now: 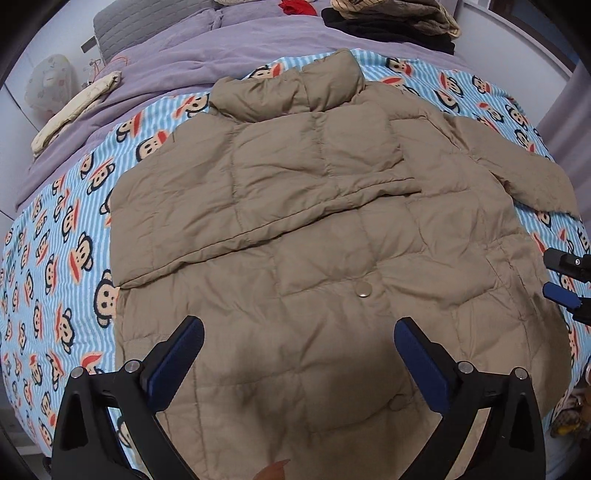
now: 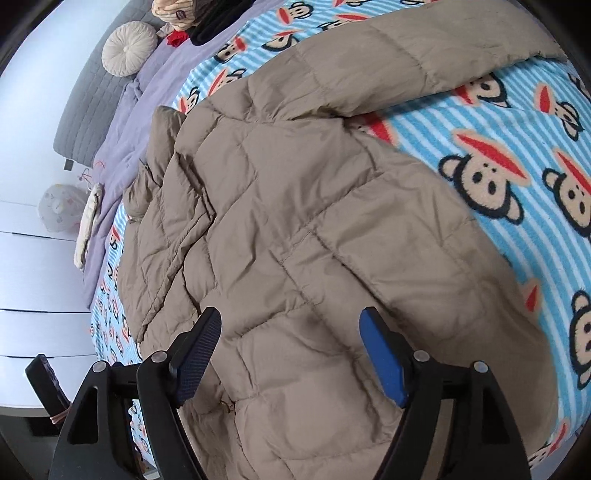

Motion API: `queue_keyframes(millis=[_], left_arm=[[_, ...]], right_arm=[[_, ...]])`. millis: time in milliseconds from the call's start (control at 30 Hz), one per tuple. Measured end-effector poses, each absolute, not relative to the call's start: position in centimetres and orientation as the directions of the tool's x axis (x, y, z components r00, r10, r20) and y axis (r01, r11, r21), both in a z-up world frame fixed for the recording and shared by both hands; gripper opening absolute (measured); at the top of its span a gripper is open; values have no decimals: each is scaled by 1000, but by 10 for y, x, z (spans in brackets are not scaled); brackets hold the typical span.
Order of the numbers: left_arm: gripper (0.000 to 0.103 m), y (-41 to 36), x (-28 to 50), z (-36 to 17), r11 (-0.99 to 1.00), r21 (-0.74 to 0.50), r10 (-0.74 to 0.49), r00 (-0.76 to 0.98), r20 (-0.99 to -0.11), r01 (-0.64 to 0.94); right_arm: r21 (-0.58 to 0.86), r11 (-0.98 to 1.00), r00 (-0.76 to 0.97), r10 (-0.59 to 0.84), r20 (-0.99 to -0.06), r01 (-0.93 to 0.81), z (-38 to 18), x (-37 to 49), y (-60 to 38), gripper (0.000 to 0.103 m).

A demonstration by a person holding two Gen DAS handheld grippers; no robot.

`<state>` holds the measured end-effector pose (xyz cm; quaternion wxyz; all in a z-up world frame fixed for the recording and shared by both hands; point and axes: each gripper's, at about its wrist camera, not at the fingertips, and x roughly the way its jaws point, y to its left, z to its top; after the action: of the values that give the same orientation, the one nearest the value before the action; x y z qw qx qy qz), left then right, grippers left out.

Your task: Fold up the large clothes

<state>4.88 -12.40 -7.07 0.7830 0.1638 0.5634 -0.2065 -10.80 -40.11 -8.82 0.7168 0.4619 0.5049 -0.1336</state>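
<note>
A tan quilted jacket (image 1: 314, 221) lies flat on the bed, collar (image 1: 295, 88) at the far end. One sleeve (image 1: 295, 195) is folded across its chest. The other sleeve (image 1: 517, 170) stretches out to the right. A metal snap (image 1: 364, 289) shows near the hem. My left gripper (image 1: 299, 328) hovers open over the lower part of the jacket with nothing between its fingers. At the jacket's right side my right gripper (image 1: 554, 275) also stands open. The right wrist view shows that gripper (image 2: 291, 315) above the jacket (image 2: 295, 203), holding nothing, with the outstretched sleeve (image 2: 406, 48) beyond it.
A blue striped monkey-print blanket (image 1: 66, 258) covers the bed under the jacket. A purple quilt (image 1: 166, 62) lies beyond it, with a pile of clothes (image 1: 391, 18) at the far end and a cream cloth roll (image 1: 74, 110) at the left. A round cushion (image 2: 129, 48) leans on the grey headboard (image 2: 85, 110).
</note>
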Motion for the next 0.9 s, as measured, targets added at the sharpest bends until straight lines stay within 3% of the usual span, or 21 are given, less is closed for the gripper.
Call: queue_keyframes(millis=[67, 133, 500, 900], left_arm=[[103, -136, 46, -72, 864, 25, -135, 279, -951, 504], [103, -147, 43, -75, 863, 26, -129, 270, -954, 505], [103, -195, 38, -85, 885, 35, -84, 234, -969, 464], [103, -231, 45, -93, 894, -32, -128, 187, -974, 447]], right_arm=[[546, 521, 485, 263, -834, 657, -87, -115, -420, 87], [567, 499, 519, 247, -818, 655, -85, -121, -441, 103], [656, 244, 616, 227, -755, 714, -117, -152, -575, 103], [805, -159, 820, 101, -563, 572, -183, -164, -691, 102]])
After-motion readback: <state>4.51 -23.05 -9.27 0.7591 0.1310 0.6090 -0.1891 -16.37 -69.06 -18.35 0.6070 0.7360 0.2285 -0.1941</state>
